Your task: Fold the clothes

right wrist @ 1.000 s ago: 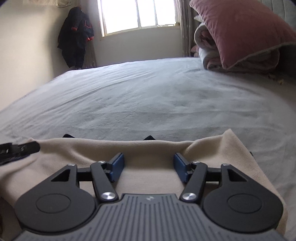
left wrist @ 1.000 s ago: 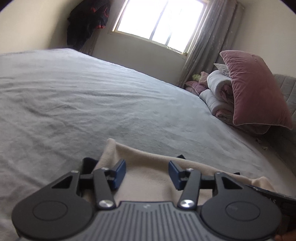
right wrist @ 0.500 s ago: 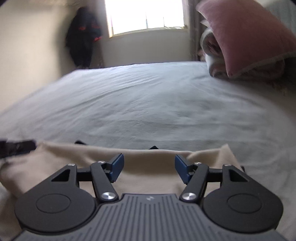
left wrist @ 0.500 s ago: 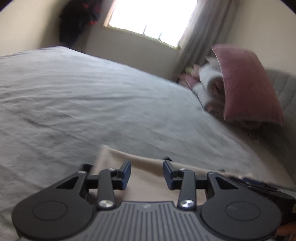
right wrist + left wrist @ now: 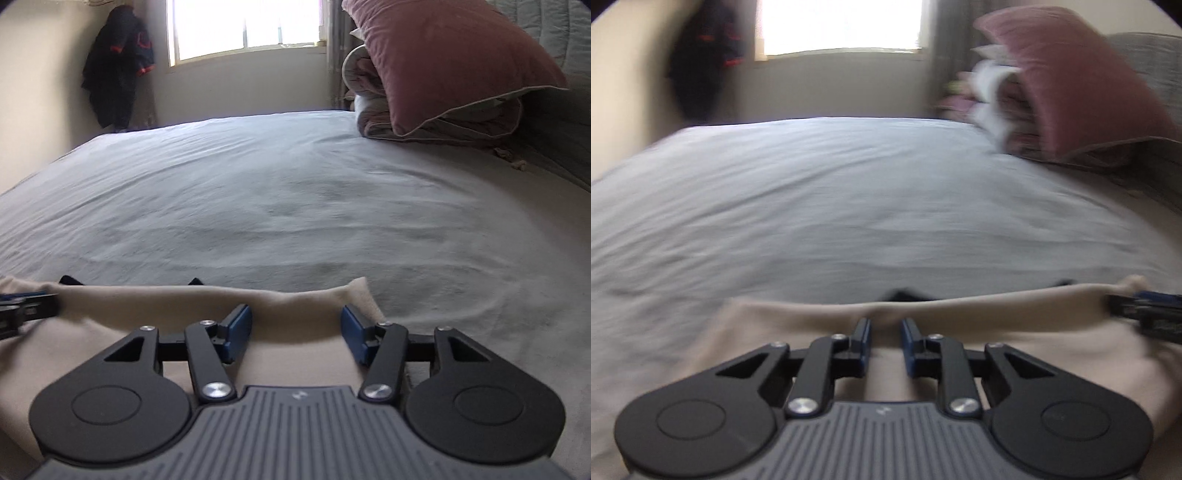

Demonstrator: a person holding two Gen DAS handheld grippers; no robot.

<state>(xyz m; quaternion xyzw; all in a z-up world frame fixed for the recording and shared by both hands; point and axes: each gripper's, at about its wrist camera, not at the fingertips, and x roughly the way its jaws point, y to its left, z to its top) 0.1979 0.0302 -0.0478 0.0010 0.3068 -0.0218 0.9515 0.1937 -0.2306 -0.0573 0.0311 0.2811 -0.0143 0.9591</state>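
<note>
A beige garment [image 5: 288, 354] lies folded at the bed's [image 5: 295, 206] near edge. The left hand-held gripper [image 5: 884, 332] is closing, seemingly around its fold; the right hand-held gripper [image 5: 295, 321] is closing too, not yet gripping.

Left gripper [image 5: 884, 330]: points forward and downward over the beige cloth [image 5: 1015, 354]. Jaws are closing; the gap is narrow. The far edge of the cloth lies between the blue pads [image 5: 862, 341], bunched slightly there; whether the pads already press on it cannot be told, the view being blurred.

Right gripper [image 5: 295, 325]: also points forward and downward. Jaws are closing but stand well apart. The cloth's folded edge runs between the pads without contact.

Each gripper's tip appears at the side edge of the other's view, at the same cloth edge.
</note>
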